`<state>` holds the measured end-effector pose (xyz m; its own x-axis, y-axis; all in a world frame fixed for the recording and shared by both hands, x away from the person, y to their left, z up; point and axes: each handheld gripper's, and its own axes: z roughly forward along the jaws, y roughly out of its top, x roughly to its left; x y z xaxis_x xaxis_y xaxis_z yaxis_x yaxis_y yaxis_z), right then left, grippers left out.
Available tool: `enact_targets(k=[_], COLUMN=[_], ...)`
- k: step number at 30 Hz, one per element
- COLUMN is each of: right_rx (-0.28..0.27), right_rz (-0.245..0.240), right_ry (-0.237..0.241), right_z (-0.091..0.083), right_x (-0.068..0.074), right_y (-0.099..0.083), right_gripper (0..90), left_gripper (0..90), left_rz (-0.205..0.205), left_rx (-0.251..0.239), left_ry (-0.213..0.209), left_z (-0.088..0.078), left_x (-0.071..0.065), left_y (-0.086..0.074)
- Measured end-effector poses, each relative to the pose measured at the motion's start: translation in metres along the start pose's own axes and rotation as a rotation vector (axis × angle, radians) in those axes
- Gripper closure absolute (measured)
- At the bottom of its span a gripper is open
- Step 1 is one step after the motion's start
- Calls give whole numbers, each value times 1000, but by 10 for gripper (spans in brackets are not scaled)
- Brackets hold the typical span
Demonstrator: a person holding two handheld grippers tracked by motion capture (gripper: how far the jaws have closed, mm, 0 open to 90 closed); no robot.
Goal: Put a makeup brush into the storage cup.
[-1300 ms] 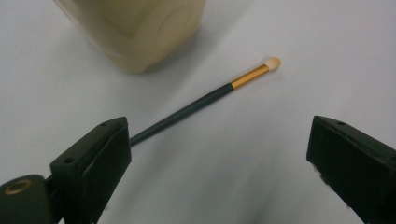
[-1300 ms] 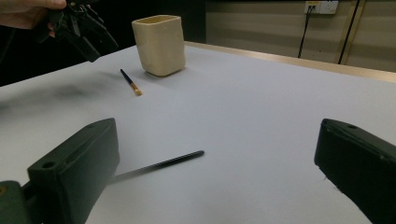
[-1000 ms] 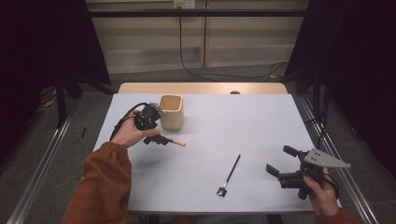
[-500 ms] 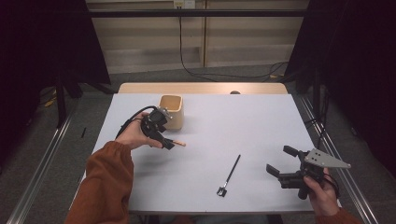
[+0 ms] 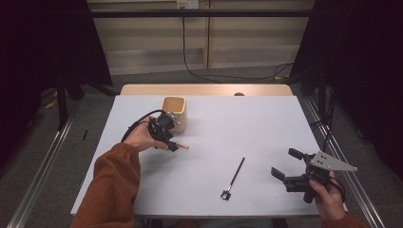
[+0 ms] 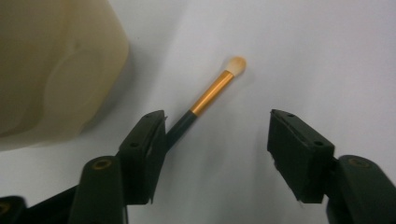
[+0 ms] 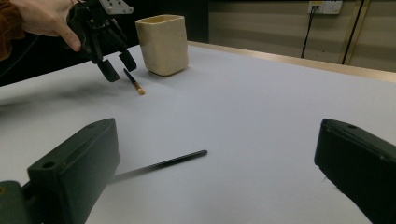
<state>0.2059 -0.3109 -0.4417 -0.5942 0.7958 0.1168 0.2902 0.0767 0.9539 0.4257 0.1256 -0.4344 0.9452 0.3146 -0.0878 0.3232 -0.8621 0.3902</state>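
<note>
1. L claw [image 5: 173, 145] over small brush [image 6: 212, 93] on bench [image 5: 247, 118], by beige cup [image 5: 175, 113]; jaws just been closing, handle betw. them, not pinched yet.
2. R claw [image 5: 285, 165] spread wide, holding nothing, near black brush [image 5: 234, 176].

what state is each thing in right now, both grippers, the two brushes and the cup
left gripper: jaws have just been closing, part open, astride the small brush's handle, not yet clamped
right gripper: open, holding nothing
small brush: lying flat on the table, pale tip pointing away from the left gripper
long black brush: lying flat, untouched
cup: upright beside the left gripper
table: white top
</note>
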Motion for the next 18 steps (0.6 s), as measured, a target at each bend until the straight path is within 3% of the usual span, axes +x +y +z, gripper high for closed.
enact_targets(k=[5, 11, 14, 16, 18], right_rx=[0, 1, 0, -1, 0], right_rz=[1, -7, -4, -4, -4], right_ry=[-2, 0, 1, 1, 1], right_z=[0, 0, -1, -1, -1], right_x=[0, 0, 0, 0, 0], right_y=[0, 0, 0, 0, 0], right_gripper=[0, 0, 0, 0, 0], left_gripper=[475, 555, 557, 505, 515], left_rz=[7, 65, 91, 85, 91], left_rx=[15, 70, 104, 119, 124], left_ry=[-4, -3, 10, 29, 25], left_z=[1, 6, 11, 15, 16], left_x=[2, 2, 2, 2, 3], left_y=[7, 17, 20, 21, 21])
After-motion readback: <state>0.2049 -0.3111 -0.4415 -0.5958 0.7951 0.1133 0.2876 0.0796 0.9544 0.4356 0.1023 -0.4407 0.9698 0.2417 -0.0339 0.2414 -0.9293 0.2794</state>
